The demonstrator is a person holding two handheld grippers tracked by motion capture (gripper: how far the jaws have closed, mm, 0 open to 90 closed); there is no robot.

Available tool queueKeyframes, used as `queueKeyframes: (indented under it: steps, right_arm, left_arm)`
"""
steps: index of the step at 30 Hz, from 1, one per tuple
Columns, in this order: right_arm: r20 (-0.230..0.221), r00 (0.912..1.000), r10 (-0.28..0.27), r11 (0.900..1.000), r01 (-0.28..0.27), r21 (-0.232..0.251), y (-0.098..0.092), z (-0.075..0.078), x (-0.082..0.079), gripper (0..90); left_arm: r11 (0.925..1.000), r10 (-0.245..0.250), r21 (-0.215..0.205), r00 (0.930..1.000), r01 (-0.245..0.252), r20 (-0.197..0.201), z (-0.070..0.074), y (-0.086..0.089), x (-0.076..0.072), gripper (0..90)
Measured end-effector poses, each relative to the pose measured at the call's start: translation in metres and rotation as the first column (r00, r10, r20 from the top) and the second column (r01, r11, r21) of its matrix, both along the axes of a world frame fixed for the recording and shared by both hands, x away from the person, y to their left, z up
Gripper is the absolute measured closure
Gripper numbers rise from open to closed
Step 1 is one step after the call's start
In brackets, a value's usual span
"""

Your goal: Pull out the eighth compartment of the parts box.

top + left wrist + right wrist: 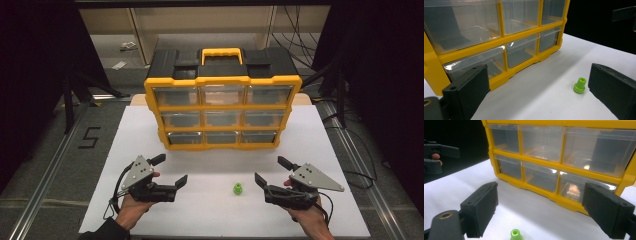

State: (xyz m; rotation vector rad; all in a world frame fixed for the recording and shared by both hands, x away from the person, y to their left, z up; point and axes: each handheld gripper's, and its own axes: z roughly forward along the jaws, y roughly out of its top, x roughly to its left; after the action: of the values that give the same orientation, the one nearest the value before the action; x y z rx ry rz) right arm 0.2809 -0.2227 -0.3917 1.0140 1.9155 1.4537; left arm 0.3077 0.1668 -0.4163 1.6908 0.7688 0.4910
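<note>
I hold my left gripper (172,171) at the near left of the white table (310,150), its jaws spread wide with nothing between them, pointing toward the middle. My right gripper (272,171) sits at the near right, its jaws likewise spread apart and empty, aimed back toward the left one. Between the two, resting on the table slightly nearer my right gripper, stands the small green plug (237,189), upright on its wider base and touched by neither gripper. In the left gripper view the plug (579,85) lies just beside the inner face of the right-hand jaw, though apart from it; in the right gripper view it (516,234) peeks in at the bottom edge between the jaws. Beyond it, at the far middle of the table, stands the yellow drawer organizer (223,112) with its black top and yellow handle, all nine clear drawers shut, well apart from both grippers.
</note>
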Motion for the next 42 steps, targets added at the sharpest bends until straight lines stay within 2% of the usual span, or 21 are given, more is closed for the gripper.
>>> queueKeyframes:
  steps: [30,42]
  right_arm:
    - [-0.005,0.9999,0.013,0.999,-0.013,-0.033,0.010,-0.001,0.003,14.2]
    - [0.008,1.0000,0.006,0.999,-0.005,-0.052,0.017,-0.002,0.013,15.2]
  left_arm:
    - [1.0000,-0.003,-0.006,0.9999,0.004,0.010,0.002,-0.001,-0.002,5.2]
    - [0.9999,0.000,-0.010,0.9999,0.000,0.011,0.002,-0.002,-0.002,6.0]
